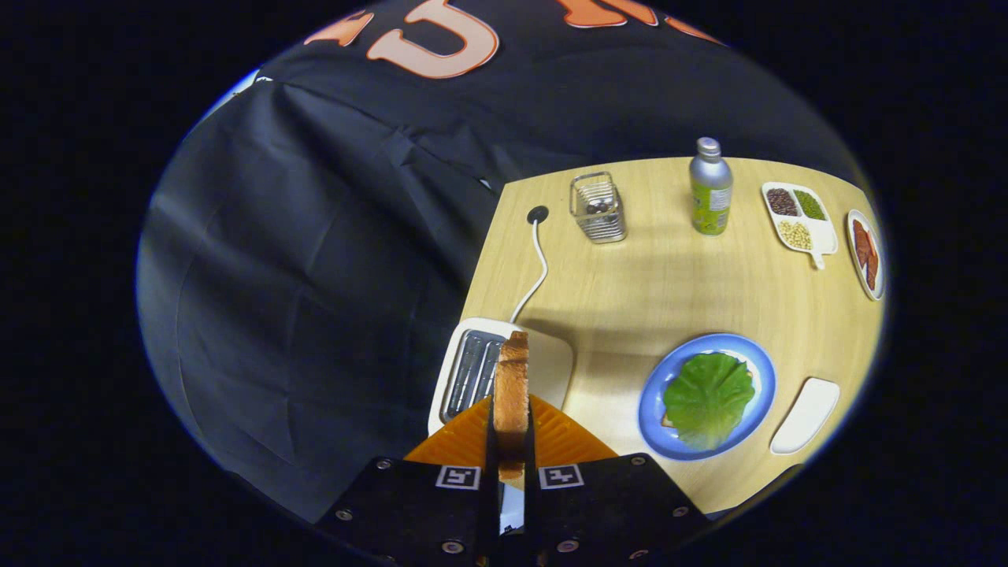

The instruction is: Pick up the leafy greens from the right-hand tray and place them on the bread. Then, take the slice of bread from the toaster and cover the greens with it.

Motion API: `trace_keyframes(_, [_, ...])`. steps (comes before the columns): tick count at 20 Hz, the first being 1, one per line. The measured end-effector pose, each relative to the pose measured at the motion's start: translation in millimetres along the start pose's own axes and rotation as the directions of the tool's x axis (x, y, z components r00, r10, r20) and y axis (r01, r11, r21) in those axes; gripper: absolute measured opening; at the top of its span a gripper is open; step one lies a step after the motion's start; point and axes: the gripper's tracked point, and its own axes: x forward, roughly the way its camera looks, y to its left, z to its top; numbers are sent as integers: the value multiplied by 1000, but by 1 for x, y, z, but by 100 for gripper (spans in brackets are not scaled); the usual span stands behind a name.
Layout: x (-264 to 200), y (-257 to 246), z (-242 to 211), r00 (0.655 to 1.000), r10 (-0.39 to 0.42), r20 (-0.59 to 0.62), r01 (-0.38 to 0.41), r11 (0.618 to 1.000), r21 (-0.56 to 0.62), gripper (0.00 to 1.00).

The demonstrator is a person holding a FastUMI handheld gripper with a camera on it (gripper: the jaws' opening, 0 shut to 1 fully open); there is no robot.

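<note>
The toaster (pixel 504 370) sits at the left end of the table (pixel 669 291), its cord (pixel 535 272) running back to a grommet hole. The gripper (pixel 511 457) is above it, both fingers pressed on the flat faces of an upright bread slice (pixel 512 390), which looks already lifted clear of the slots. Toast is light and fairly stiff, but crumbly; a firm squeeze could crack it, so holding the lower part by its faces seems right, and it will need tipping flat before release. Beyond, a wire holder (pixel 598 207) stands near the back edge, then a bottle (pixel 710 187). Nearer and to the right of the fingers, the plate (pixel 654 394) carries the greens (pixel 709 398), spread over bread that barely peeks out at the leaf's edge. The leaf is soft and could slide under the slice. Just right of the plate lies a bare white tray (pixel 805 415); farther back are a divided dish (pixel 823 236) of beans and a small plate (pixel 854 228) of reddish slices.
</note>
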Motion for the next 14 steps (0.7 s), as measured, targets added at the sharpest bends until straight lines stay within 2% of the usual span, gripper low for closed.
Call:
trace_keyframes(4, [-17, -39, -7, 999, -17, 36, 17, 1000, 14, 13])
trace_keyframes(9, [-17, -98, -23, 994, -99, 38, 96, 993, 64, 13])
trace_keyframes(14, [-7, -134, -40, 996, -83, 26, 81, 992, 97, 14])
